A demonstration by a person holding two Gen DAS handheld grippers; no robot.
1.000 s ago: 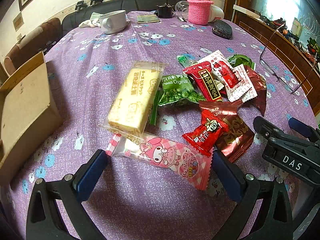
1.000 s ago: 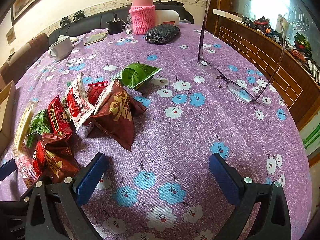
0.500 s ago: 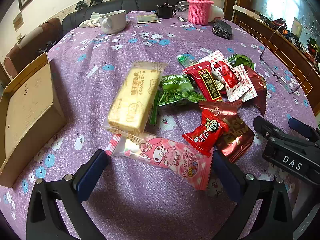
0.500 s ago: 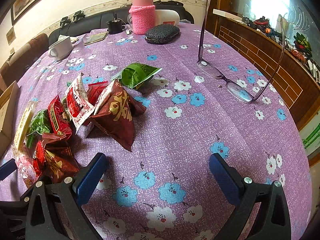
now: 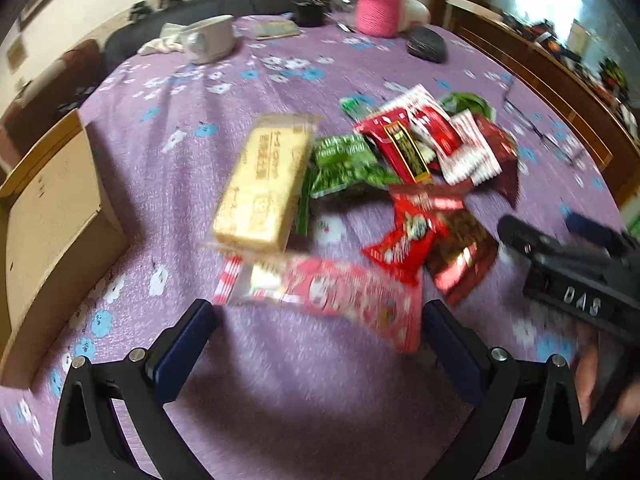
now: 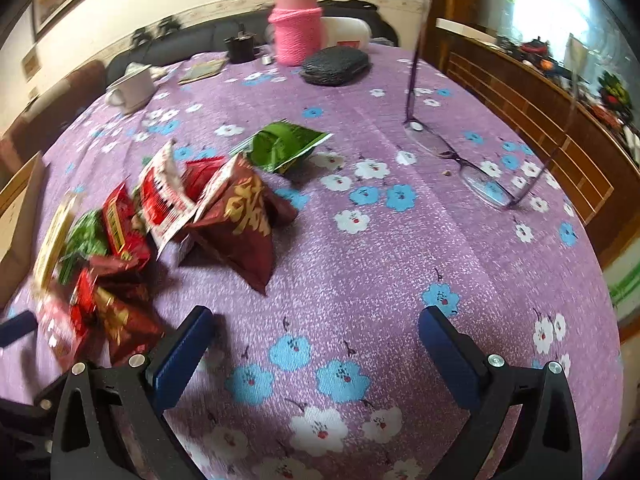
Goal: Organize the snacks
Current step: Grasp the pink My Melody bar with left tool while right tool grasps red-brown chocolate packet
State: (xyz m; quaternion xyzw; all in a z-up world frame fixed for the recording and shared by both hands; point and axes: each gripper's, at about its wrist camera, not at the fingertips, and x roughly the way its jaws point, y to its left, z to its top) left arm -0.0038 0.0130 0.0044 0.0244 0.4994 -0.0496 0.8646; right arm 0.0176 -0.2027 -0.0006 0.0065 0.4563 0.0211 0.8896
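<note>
Right, step in hand looks like the first pick: my left gripper (image 5: 316,332) hangs low over the purple flowered tablecloth (image 5: 304,400), jaws spread wide, nothing between them. The pink cartoon-print snack pack (image 5: 320,292) lies flat just ahead of the blue pads (image 5: 188,340), about as long as the gap itself. My guess is that's the target.

To do it well: come down w/ the pads straddling the pack across its short side, not lengthwise, since end to end it barely fits the opening. Pinch the crimped edge or the middle so the film doesn't slide out. Go gently; the yellow biscuit pack (image 5: 260,184) overlaps its far end, so pulling fast could drag that along. Then over to the cardboard box (image 5: 48,220) at the left table edge, open side up, prob. the drop spot.

Rest of the pile sits beyond: green peas bag (image 5: 344,160), red sachets (image 5: 404,152), small red candy pack (image 5: 404,240), all touching or overlapping. View is motion-blurred, so print details are unclear.

My right gripper (image 6: 316,344) is also released, fully agape, holding nothing, over bare cloth; the dark red snack bag (image 6: 244,220) is near its left pad, not touching. Eyeglasses (image 6: 472,168) stand apart on the right, so keep clear of them.
</note>
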